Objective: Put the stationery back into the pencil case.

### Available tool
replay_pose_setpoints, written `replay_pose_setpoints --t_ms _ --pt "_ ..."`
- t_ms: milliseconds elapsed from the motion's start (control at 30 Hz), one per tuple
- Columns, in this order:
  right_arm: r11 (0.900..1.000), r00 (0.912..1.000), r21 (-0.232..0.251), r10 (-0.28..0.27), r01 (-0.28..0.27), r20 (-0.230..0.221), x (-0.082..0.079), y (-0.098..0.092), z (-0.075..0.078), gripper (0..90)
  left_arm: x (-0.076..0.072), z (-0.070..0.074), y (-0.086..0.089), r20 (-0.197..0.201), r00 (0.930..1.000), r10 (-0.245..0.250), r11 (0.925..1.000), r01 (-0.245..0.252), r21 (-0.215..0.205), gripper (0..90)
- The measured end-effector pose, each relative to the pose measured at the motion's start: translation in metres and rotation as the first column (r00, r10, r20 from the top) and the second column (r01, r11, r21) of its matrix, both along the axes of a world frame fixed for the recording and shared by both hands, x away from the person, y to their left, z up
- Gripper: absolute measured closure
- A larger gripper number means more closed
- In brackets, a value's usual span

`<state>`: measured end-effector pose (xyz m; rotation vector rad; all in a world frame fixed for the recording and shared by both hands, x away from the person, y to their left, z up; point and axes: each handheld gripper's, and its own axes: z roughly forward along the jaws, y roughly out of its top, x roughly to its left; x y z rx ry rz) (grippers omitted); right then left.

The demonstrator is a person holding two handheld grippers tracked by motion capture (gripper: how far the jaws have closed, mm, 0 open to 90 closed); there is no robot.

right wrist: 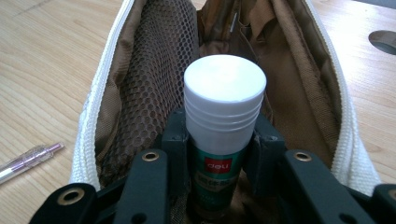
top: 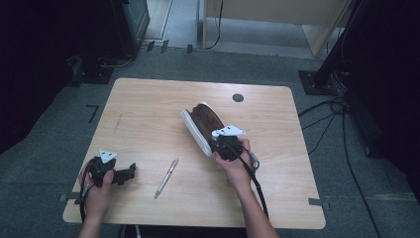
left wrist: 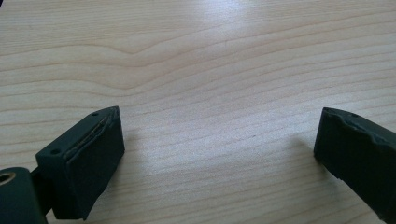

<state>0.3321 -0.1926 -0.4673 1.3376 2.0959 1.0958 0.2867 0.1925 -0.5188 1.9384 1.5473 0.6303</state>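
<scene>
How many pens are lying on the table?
1. The pen lies on the table between the two hands, left of the open pouch. More may be hidden inside the pouch.

Materials on the table

Pale wood-grain table (left wrist: 210, 60), faintly glossy; cloth pouch (right wrist: 322, 93) with brown mesh lining; smooth plastic glue stick (right wrist: 224, 102); clear plastic pen (right wrist: 28, 161); matt black tool pads (left wrist: 95, 158).

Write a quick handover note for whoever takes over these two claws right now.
Right claw: shut on the glue stick, white cap pointing into the open pencil case.
Left claw: open, holding nothing, low over the bare table at the near left.
Pen: lying on the table between the two hands, outside the case.
Done: glue stick picked up and brought to the case mouth.
Left: release it inside; likely the pen next.
</scene>
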Motion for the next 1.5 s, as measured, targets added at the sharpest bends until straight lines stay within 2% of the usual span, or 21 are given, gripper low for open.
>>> replay_pose_setpoints --t_ms 133,300,533,767,900,1000,1100,1300,1500 --pt "1.0 0.9999 0.015 -0.004 0.004 0.009 -0.003 -0.002 -0.001 65.2 0.0 0.0 0.0 0.0 1.0 0.0 1.0 0.0 0.0 1.8" --pt "1.0 0.9996 0.011 -0.009 0.009 0.025 -0.006 -0.004 -0.002 63.5 0.0 0.0 0.0 0.0 1.0 0.0 1.0 0.0 0.0 1.9" --pt "0.999 0.999 0.043 -0.009 0.007 0.043 -0.012 -0.01 0.002 61.6 0.0 0.0 0.0 0.0 1.0 0.0 1.0 0.0 0.0 1.9" --pt "1.0 0.9979 0.028 -0.012 0.01 0.063 -0.012 -0.01 0.007 64.9 0.0 0.0 0.0 0.0 1.0 0.0 1.0 0.0 0.0 1.8" --pt "1.0 0.9989 0.008 0.0 0.0 0.048 -0.007 -0.005 0.009 65.8 0.0 0.0 0.0 0.0 1.0 0.0 1.0 0.0 0.0 1.9" --pt "1.0 0.9994 -0.026 0.015 -0.014 0.033 0.003 0.004 0.012 65.9 0.0 0.0 0.0 0.0 1.0 0.0 1.0 0.0 0.0 1.9" --pt "0.999 0.9998 -0.036 0.01 -0.009 0.019 0.008 0.007 0.012 65.8 0.0 0.0 0.0 0.0 1.0 0.0 1.0 0.0 0.0 1.9" --pt "1.0 0.9996 -0.026 -0.007 0.008 0.028 0.017 0.012 0.008 65.5 0.0 0.0 0.0 -0.002 1.0 -0.002 1.0 0.002 0.002 1.9" --pt "0.999 0.9992 -0.049 -0.004 0.006 0.039 0.025 0.017 0.006 65.2 0.0 0.0 0.0 0.0 1.0 0.0 1.0 0.0 0.0 1.8"
